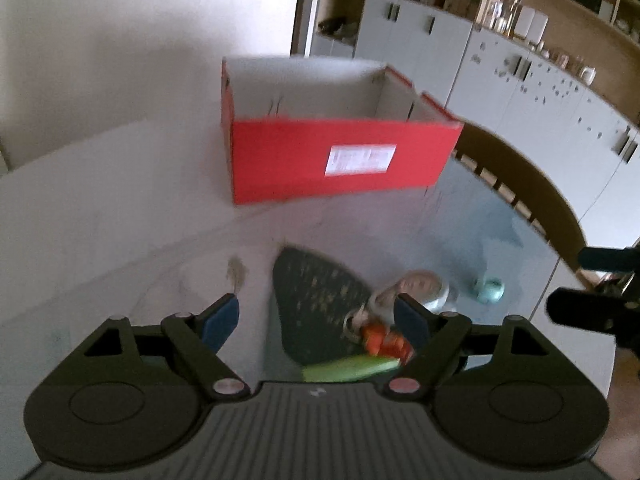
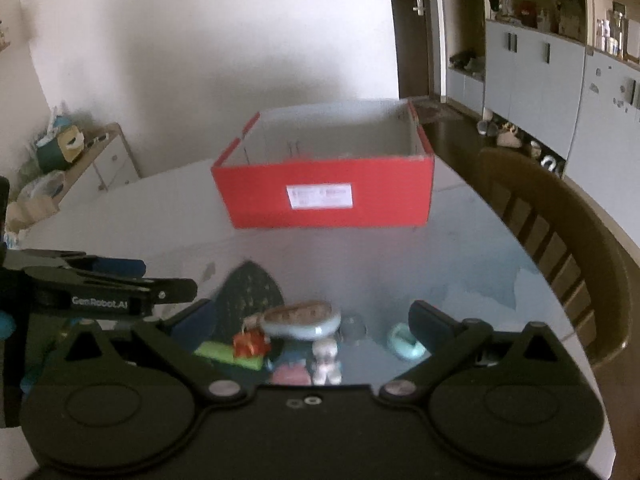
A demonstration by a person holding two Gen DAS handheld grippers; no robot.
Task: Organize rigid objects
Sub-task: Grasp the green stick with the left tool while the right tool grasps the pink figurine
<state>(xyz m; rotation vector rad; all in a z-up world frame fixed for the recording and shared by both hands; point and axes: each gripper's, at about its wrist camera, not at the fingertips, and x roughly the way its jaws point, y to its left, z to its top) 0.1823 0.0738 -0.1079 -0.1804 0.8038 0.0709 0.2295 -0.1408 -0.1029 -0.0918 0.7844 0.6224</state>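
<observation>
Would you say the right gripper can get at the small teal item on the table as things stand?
Probably yes: the right gripper stands open and empty, and the teal item lies apart from the clutter, just inside its right finger, with nothing over it.

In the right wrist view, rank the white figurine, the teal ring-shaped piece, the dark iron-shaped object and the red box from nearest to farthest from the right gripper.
1. White figurine: between the open fingers of the right gripper, just right of centre.
2. Teal ring-shaped piece: beside the right finger; too close to the figurine to rank firmly.
3. Dark iron-shaped object: farther out, left of centre.
4. Red box: far across the table.
</observation>
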